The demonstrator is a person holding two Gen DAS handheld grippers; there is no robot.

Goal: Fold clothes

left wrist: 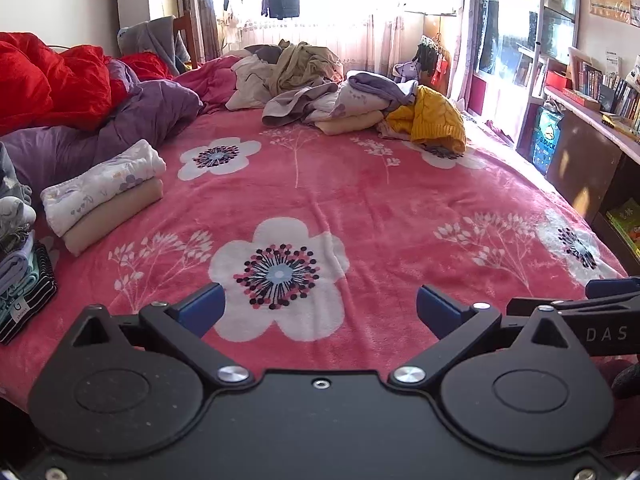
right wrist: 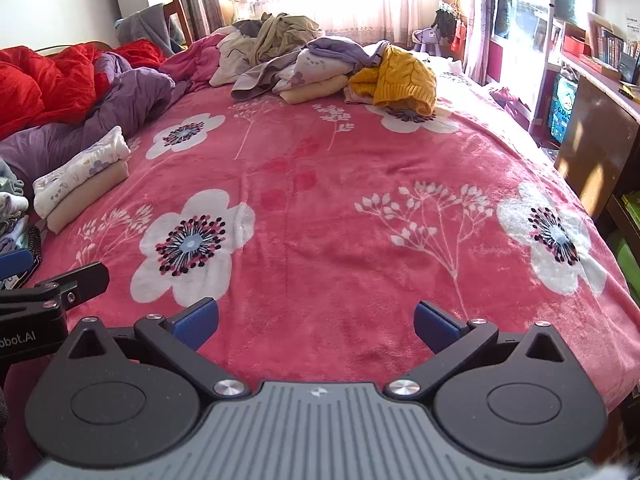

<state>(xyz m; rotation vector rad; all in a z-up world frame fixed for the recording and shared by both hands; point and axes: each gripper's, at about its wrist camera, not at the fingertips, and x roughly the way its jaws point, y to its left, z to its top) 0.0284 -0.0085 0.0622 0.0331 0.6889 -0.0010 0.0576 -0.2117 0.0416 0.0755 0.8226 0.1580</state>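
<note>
Left claw (left wrist: 320, 308) nearest the lens, blue pads spread wide, nothing between them, hovering over the near edge of the bed (left wrist: 400, 208) above the pink floral blanket. Right claw (right wrist: 316, 324) same story: spread wide, empty, just beside the left one; each shows at the edge of the other's view. Nothing is gripped right now. Done so far, judging by layout: a folded stack (left wrist: 104, 196) on the left side of the bed, white floral piece on top of a beige one, edges squared. Further left at the frame edge there's a second pile of folded items (left wrist: 24, 280), striped and pale blue, partly cut off so can't count pieces. Left to do: the unfolded heap (left wrist: 320, 92) at the far end of the bed, well apart from both claws. It holds a yellow knit sweater (left wrist: 436, 120) on the right, lavender and grey pieces in the middle, an olive garment (left wrist: 300, 64) further back. A couple of items under the lavender one look roughly folded already, can't be sure. Purple and red bedding (left wrist: 80, 112) bunched on the left is likely not part of the job. Estimate: partway through, several garments remaining. The middle of the bed is free as a folding area. Next move probably a reach to the far heap for one garment.
</note>
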